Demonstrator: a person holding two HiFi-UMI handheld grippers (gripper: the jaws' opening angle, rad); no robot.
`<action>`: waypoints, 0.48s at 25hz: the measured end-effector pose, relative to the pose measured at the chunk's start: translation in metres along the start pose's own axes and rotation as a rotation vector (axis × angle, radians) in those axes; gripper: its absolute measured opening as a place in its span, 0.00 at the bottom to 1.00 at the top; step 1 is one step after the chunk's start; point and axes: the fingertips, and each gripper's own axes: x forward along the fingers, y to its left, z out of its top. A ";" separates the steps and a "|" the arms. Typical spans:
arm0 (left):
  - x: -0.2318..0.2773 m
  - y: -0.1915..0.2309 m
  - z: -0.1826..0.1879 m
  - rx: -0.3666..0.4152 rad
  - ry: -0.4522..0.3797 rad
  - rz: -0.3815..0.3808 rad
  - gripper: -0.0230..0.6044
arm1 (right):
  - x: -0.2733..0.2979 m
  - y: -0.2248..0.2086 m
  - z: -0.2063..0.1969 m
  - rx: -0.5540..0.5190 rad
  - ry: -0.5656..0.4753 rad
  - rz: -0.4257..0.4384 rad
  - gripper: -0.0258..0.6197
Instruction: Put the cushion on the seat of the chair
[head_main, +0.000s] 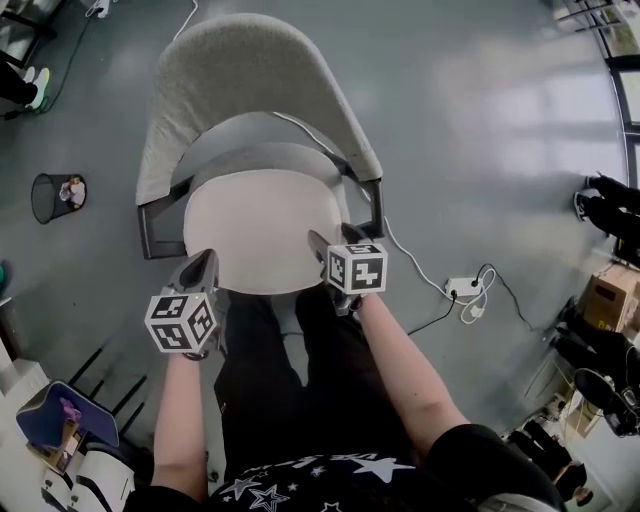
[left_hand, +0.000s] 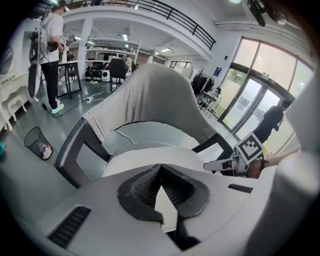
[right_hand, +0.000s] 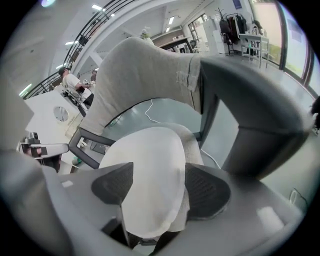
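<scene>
Head view: cushion (head_main: 265, 230) on chair (head_main: 240, 70) seat; left hand-held gripper (head_main: 205, 260) clenched; right hand-held gripper (head_main: 325, 250) released, astride cushion edge

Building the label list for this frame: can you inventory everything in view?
grey upholstered armchair: 1, grey with dark frame, centre of the floor
cream round padded cushion: 1, cream, on the armchair's seat
black mesh wastebasket: 1, black, floor at left
white power strip with cable: 1, white, floor right of the armchair
brown cardboard box: 1, brown, right edge
left gripper: 1, grey, jaws together, at the cushion's near-left edge
right gripper: 1, grey, jaws apart, cushion's near-right edge between them
</scene>
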 end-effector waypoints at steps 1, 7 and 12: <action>-0.004 -0.003 0.003 -0.008 -0.015 0.008 0.05 | -0.006 0.001 0.003 -0.011 -0.005 -0.002 0.49; -0.038 -0.028 0.011 -0.067 -0.100 0.058 0.05 | -0.044 0.026 0.019 -0.073 -0.016 0.067 0.49; -0.067 -0.051 0.020 -0.122 -0.182 0.080 0.05 | -0.074 0.047 0.044 -0.172 -0.074 0.100 0.48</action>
